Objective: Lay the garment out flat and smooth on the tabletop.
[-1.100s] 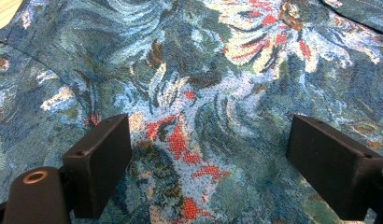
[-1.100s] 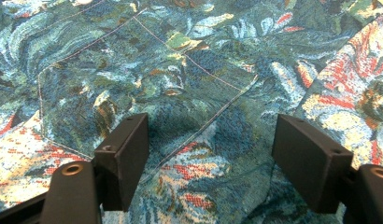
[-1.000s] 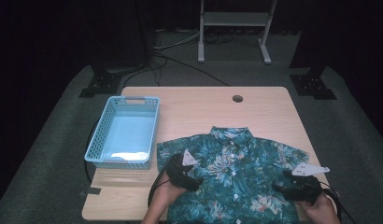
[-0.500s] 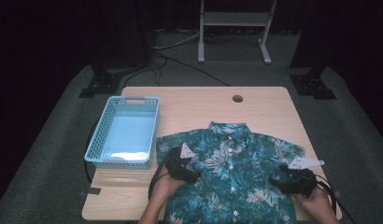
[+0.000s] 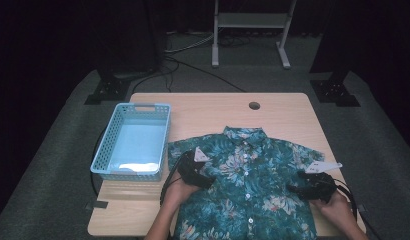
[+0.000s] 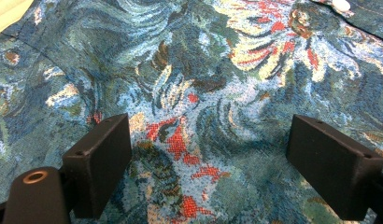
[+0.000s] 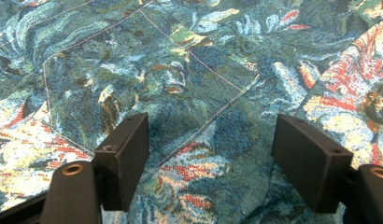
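High view: floral shirt (image 5: 248, 190) spread flat on the table (image 5: 283, 112), beside a blue basket (image 5: 134, 141); left gripper (image 5: 193, 170) over its left chest, right gripper (image 5: 313, 184) over its right side.

Left gripper view: jaws spread wide above the cloth, nothing pinched.

Right gripper view: jaws likewise wide apart over the pocket seam (image 7: 213, 70), clasping nothing.

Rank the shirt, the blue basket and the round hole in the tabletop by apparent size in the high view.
1. shirt, largest
2. blue basket, clearly smaller
3. round hole, smallest by far
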A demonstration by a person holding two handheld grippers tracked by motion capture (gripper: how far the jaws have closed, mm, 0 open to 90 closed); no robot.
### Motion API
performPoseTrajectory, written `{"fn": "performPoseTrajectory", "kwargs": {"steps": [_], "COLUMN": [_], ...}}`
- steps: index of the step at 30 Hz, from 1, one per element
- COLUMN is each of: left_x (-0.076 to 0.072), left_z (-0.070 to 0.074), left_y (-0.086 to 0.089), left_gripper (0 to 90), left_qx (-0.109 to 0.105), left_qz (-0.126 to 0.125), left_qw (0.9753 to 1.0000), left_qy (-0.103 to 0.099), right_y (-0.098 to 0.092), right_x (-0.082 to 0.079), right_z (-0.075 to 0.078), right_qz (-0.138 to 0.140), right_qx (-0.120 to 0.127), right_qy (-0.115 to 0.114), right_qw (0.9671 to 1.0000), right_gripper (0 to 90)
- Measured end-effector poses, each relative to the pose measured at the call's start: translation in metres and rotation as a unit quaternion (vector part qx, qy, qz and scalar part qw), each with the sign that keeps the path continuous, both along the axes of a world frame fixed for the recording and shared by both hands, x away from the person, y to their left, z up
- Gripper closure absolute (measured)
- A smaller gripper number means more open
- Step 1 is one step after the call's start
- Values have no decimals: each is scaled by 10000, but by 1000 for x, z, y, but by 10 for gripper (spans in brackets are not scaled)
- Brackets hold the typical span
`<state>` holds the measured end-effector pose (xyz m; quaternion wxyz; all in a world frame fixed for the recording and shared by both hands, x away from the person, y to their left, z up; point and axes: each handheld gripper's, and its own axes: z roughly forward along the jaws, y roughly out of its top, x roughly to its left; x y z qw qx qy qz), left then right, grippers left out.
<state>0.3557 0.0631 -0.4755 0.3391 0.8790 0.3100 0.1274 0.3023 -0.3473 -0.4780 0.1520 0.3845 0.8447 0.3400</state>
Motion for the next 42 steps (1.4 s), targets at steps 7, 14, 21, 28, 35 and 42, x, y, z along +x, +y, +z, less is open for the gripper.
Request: {"fn": "performPoseTrajectory", "kwargs": {"steps": [7,14,21,28,35,42], "left_x": [11,23,37,52,67,81], "left_z": [1,2,3,3,3,4], "left_y": [-1,-3,-5,-9,-15,-18], "left_gripper": [136,136,136,136,135,135], "left_qx": [35,95,128,133,125,153], "left_qz": [5,44,84,181,289,352], "left_qw": [10000,9999,9998,9997,9995,9992], "left_qy": [23,77,97,109,98,118], "right_y": [0,-1,-3,-6,-8,-10], "right_x": [11,23,38,55,73,93], "right_z": [1,2,2,2,3,3], "right_qz": [1,-1,-5,-34,-116,-213], "right_qx": [-23,-45,-34,-52,-73,-77], "right_qy": [23,75,68,92,123,123], "right_qw": [10000,10000,10000,9999,9998,9997], "right_gripper": [271,271,272,272,271,271]}}
